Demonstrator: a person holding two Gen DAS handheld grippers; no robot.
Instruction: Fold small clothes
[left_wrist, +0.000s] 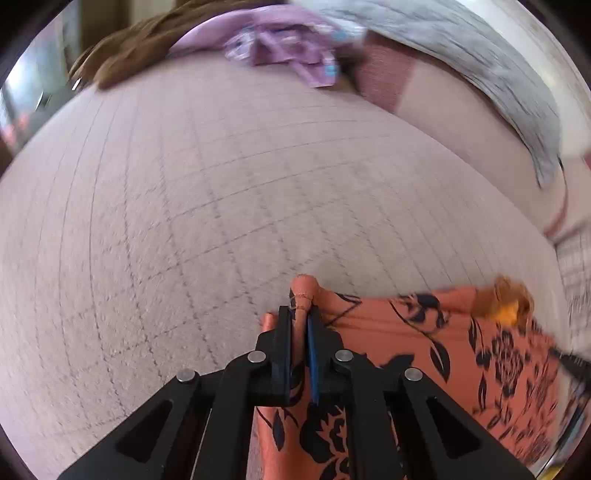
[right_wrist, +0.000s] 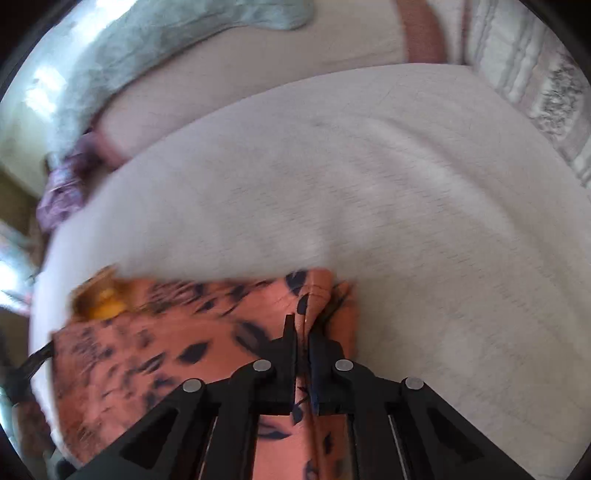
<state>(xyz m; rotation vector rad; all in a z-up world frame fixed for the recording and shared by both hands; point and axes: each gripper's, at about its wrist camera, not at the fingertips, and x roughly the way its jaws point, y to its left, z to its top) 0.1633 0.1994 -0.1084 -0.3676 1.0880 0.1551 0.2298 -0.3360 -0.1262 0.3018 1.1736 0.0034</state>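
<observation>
Orange floral cloth (left_wrist: 424, 339) lies on the checked pale blanket (left_wrist: 184, 206) under you, with both of your tongs pinching it. Your left tongs (left_wrist: 301, 314) clamp a bunched hem; your right tongs (right_wrist: 302, 325) grip a fold at the cloth's other edge. A purple garment (left_wrist: 284, 48) and grey fabric (left_wrist: 480, 62) lie well apart beyond.

— We record this as a home, most likely a bedroom.

— On what grounds?

— We note a pale checked bedcover (left_wrist: 192, 192) as the working surface, a grey blanket (left_wrist: 480, 62) lying beyond it, a purple garment (left_wrist: 288, 48) and a brown garment (left_wrist: 129, 51) heaped at its far edge, and patterned bedding (right_wrist: 532, 70) alongside.
</observation>
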